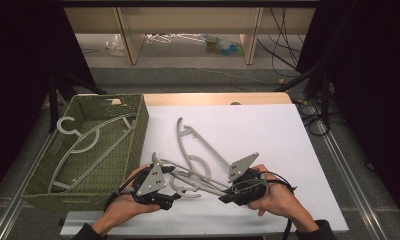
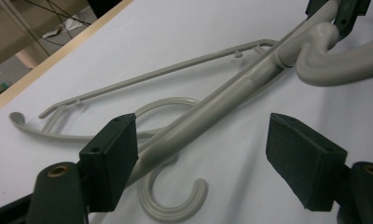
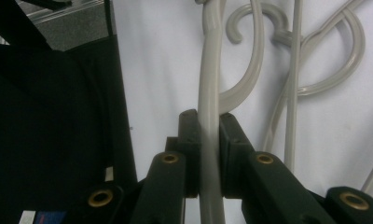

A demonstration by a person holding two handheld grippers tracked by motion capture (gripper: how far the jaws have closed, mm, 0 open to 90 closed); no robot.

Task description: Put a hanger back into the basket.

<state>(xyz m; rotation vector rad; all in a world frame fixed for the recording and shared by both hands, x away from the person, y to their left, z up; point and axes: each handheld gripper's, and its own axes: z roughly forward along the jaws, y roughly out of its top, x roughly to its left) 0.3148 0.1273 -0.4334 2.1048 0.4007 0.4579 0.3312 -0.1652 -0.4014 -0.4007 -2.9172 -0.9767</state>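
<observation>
Right tool (image 3: 208, 154) clamped on a grey hanger (image 3: 209, 84), its ends cut off; left tool (image 2: 203, 158) gapes astride the hanger's arm.

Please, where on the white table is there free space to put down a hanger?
The white sheet is bare right of the hanger pile, up to its far and right edges. Crowded: between the left gripper and right gripper, and inside the basket.

held hanger (image 3: 209, 93): both ends cut off by frame edges | shelf items (image 1: 220, 44): too small to identify
</observation>
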